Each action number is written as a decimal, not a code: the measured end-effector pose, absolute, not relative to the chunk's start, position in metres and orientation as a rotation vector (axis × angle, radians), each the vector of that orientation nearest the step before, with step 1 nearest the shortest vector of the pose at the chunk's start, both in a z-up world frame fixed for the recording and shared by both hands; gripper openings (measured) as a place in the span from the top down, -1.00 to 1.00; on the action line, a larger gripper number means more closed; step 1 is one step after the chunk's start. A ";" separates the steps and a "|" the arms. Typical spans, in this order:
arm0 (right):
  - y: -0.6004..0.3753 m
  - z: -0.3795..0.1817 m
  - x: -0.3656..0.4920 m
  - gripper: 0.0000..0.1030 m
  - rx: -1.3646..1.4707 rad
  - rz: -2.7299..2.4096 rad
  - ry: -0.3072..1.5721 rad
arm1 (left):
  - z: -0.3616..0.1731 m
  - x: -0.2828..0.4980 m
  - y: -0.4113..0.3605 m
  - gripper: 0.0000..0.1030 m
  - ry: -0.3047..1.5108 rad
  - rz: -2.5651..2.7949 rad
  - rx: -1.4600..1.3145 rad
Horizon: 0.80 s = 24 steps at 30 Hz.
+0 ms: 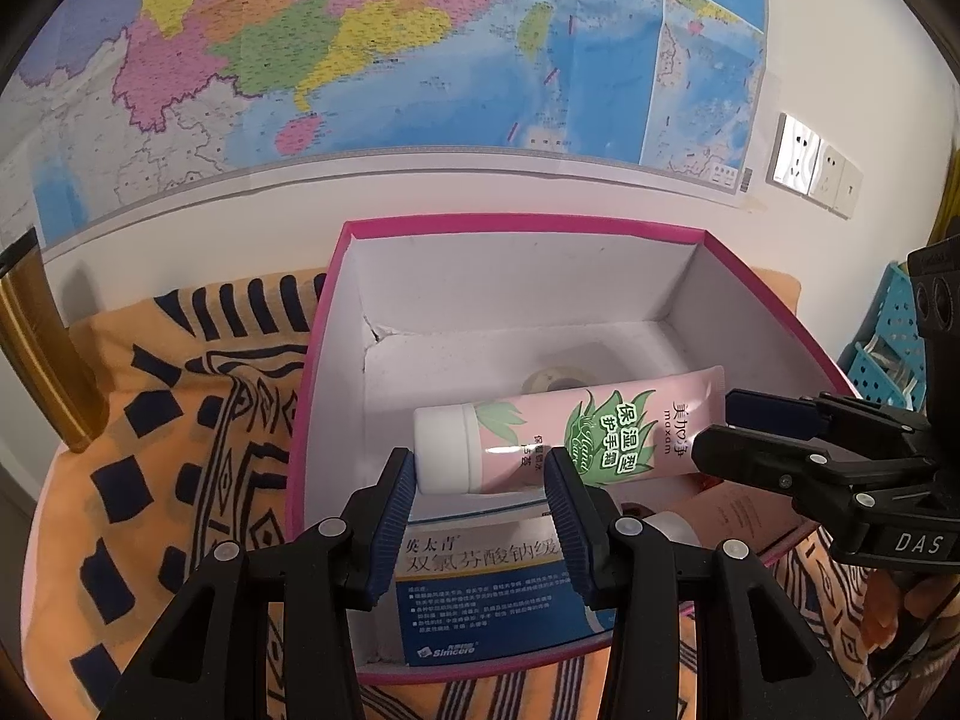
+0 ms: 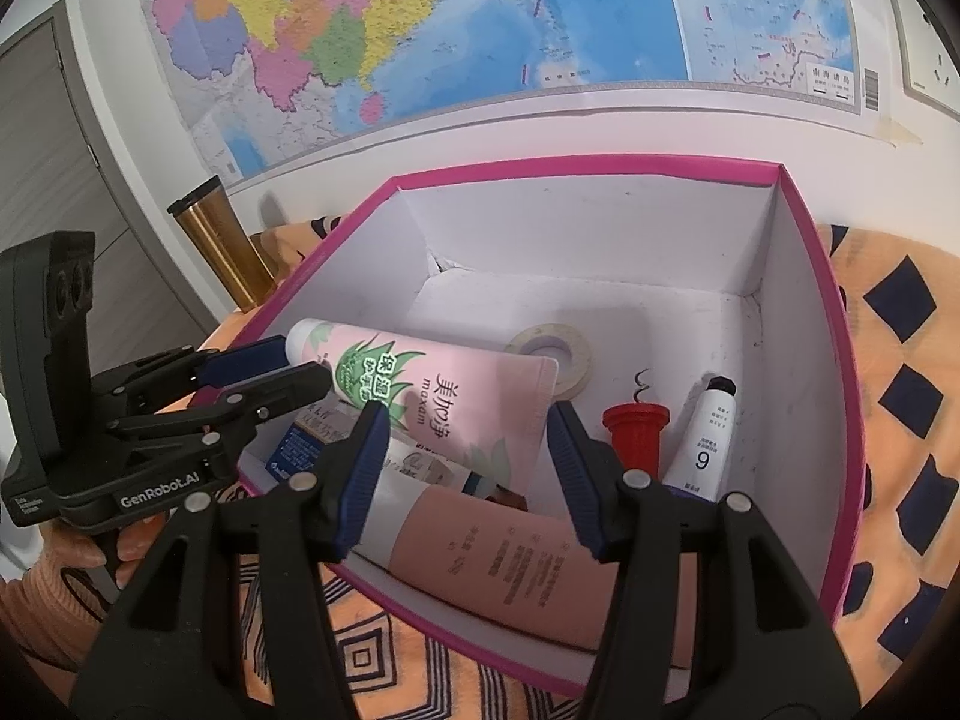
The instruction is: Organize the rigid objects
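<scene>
1. Looking through the left wrist view, the left gripper [image 1: 483,480] hangs over the near edge of the pink box [image 1: 522,227]; its fingers [image 1: 393,510] stand spread with nothing pinched between them, the tube's cap end lying beyond and below them.
2. In that view the hand-cream tube [image 1: 576,441] lies inside the box, on its side, propped on the medicine carton [image 1: 492,588] beneath it. Its long axis runs across the picture, white cap to the left, flat crimped end to the right and slightly higher.
3. The right gripper [image 1: 729,429] comes in from the right, its tips just beside the tube's crimped end; from here I cannot tell whether they touch it.
4. My reading: the tube rests at a slant because it sits on other things rather than on the box floor, so it probably needs settling.
5. Turning to the right wrist view, the right gripper [image 2: 468,468] hovers above the box, fingers [image 2: 573,468] spread and empty, the tube's crimped end showing through the gap, lower down.
6. Here the tube [image 2: 444,390] runs from its cap at upper left to the crimp at lower right, near the tape roll [image 2: 549,354].
7. A brown tube [image 2: 510,564] lies under it, against the near wall; a red piece [image 2: 635,435] and a small white tube [image 2: 705,444] stand at the right.
8. The left gripper [image 2: 300,369] reaches in at the left, just by the cap.
9. The box sits on an orange cloth [image 2: 888,420] over the bench.
</scene>
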State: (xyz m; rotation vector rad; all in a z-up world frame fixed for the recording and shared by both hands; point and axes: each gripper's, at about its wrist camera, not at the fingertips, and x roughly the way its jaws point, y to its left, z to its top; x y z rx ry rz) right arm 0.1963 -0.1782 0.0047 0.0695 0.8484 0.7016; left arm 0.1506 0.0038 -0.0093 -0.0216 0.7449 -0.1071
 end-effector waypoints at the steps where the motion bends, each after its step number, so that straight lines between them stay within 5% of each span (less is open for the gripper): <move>1: -0.178 0.005 0.197 -0.11 0.070 0.701 0.848 | -0.009 0.151 0.003 0.14 0.745 -0.107 -0.021; 24: -0.184 0.007 0.206 -0.11 0.075 0.679 0.851 | -0.011 0.164 -0.002 0.14 0.756 -0.109 -0.017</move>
